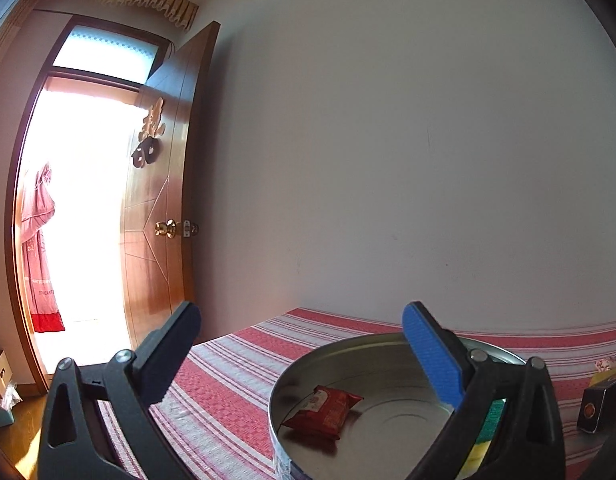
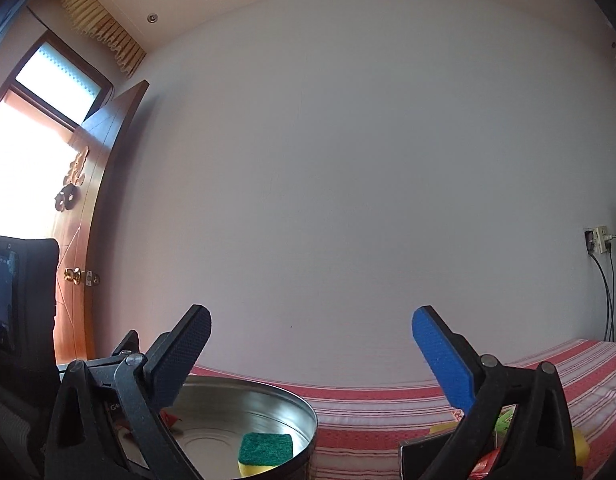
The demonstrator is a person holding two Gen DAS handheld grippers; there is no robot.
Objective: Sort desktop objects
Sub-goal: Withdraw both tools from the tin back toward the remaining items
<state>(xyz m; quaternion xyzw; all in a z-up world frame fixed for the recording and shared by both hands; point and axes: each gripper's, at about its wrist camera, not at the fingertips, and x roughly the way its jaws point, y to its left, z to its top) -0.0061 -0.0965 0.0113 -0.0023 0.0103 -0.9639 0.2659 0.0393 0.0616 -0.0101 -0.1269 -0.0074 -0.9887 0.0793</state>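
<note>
**Both claws wide over the round tin**

The left claw (image 1: 302,318) stands wide, and nothing is between its fingers. It hangs above the table (image 1: 236,364), which is covered by a cloth with red and white stripes. Under it, a little to the right, sits a round metal tin (image 1: 347,356). Inside the tin lies a red snack packet (image 1: 323,410), on the left part of the tin's floor. A sponge with a green and a yellow layer shows partly behind the blue finger (image 1: 433,358), at the right side of the tin.

The right claw (image 2: 311,330) is also wide and holds nothing. In its view the same tin is low on the left, and the sponge (image 2: 265,452) rests inside, near the right wall, green side up. A dark box (image 1: 599,408) stands on the cloth just right of the tin. Beside it are some small things, which I cannot tell clearly. Behind everything is a plain wall (image 1: 387,140), and on the left a wooden door (image 1: 164,208) stands open.
</note>
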